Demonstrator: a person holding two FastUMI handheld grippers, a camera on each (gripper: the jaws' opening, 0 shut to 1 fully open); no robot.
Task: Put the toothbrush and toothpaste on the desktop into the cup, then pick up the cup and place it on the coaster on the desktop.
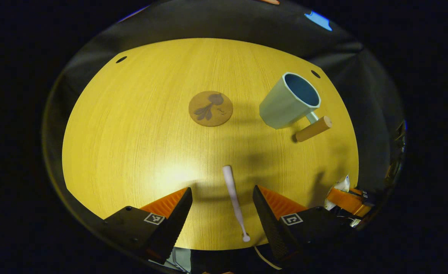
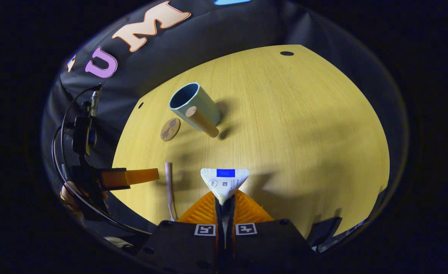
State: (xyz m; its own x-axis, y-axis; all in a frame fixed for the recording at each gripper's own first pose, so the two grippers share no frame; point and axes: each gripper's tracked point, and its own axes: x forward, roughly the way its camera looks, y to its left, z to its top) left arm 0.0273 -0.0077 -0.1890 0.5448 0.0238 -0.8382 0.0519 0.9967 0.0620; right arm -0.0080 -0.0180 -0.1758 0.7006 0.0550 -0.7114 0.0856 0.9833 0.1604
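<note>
Left gripper (image 1: 222,196) spread over the toothbrush; right gripper (image 2: 224,199) pinching the toothpaste.

In the left gripper view, the left gripper hangs low over the yellow wood-grain desktop (image 1: 132,144), its fingers wide apart on either side of the slim white toothbrush (image 1: 234,201), which lies flat between them untouched. Beyond lies the round brown cork coaster (image 1: 210,108) with a dark leaf print, bare; to its right, well apart, stands the upright pale green cup (image 1: 289,101) with a wooden peg handle. In the right gripper view, the right gripper's fingers press together on the neck of the white toothpaste tube (image 2: 224,180) with a blue patch, held above the desktop. The tube's lower end is hidden between the fingers. A hand at the left edge is too dim to make out.
</note>
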